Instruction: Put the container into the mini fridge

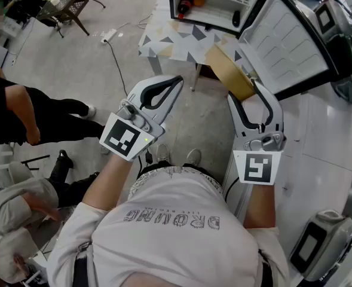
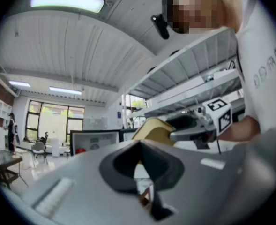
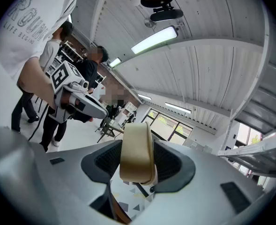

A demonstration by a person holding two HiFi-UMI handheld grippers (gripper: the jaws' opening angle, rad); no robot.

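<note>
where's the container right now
In the head view the container sits right of centre, clamped in the jaws of the right gripper, just short of the open mini fridge.

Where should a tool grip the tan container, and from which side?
Probably the near edge of the tan container, squeezing its two broad faces, coming from the end away from the mini fridge: it is thin and flat.

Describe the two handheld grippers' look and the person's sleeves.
Both the left gripper and right gripper are light grey plastic shells with black-lined curved jaws, each carrying a cube of black-and-white square markers. The person wears a white short-sleeved T-shirt with grey lettering.
</note>
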